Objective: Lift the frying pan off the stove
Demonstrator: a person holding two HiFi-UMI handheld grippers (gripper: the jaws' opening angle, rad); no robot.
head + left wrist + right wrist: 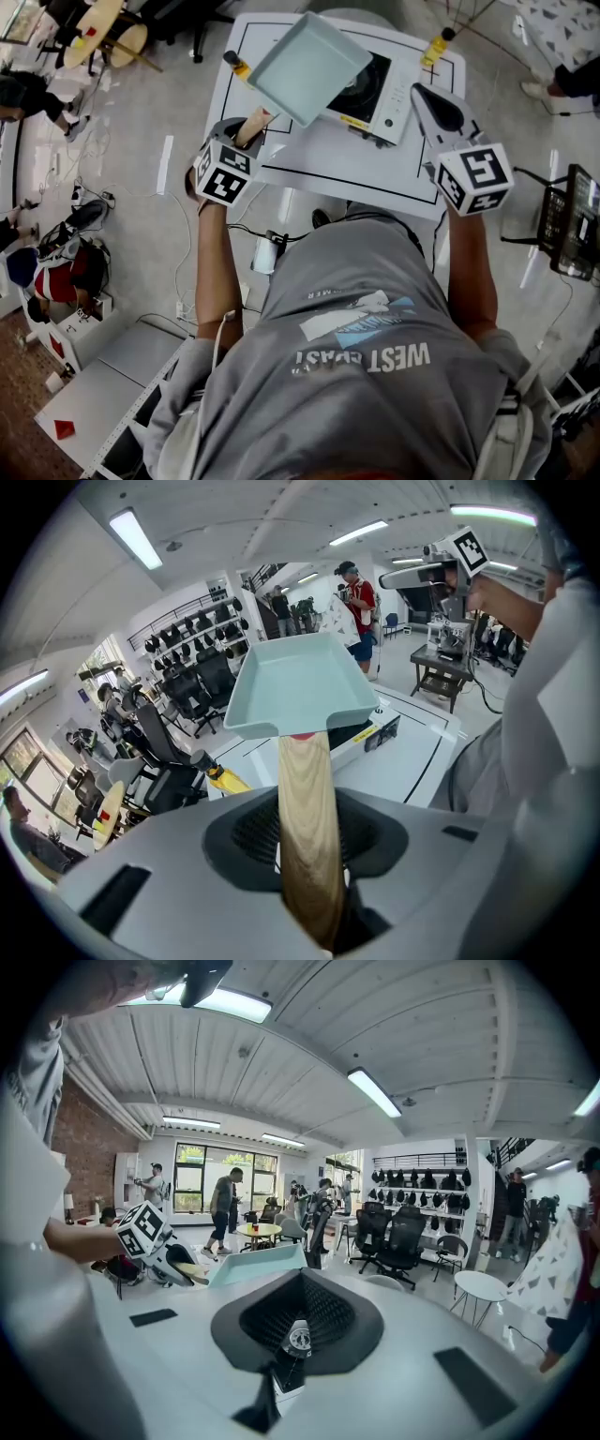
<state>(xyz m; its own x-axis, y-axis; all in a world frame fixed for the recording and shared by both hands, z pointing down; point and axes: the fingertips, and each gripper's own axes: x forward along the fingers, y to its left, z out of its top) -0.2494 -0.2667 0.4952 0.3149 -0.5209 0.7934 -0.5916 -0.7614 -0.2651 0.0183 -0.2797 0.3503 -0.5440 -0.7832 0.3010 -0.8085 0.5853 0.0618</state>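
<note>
Left gripper (pixel 307 860): jaws clamped on the near end of the wooden handle (pixel 307 789). The teal frying pan (pixel 298 682) hung out front, up in the air over the stove (pixel 392 98) and apparently clear of it. The big risk was that all that weight sat far ahead of the grip. The smooth handle could have rolled or slid between the jaws and dropped the pan onto the black cooktop. A careless swing left could have clipped the yellow bottle (pixel 236 64) near the pan's corner. Right gripper (pixel 427 98) hovered by the stove's right edge, jaws together, nothing in them. A second bottle (pixel 435 45) stood at the worktop's (pixel 347 173) far corner, with people and chairs well back.
</note>
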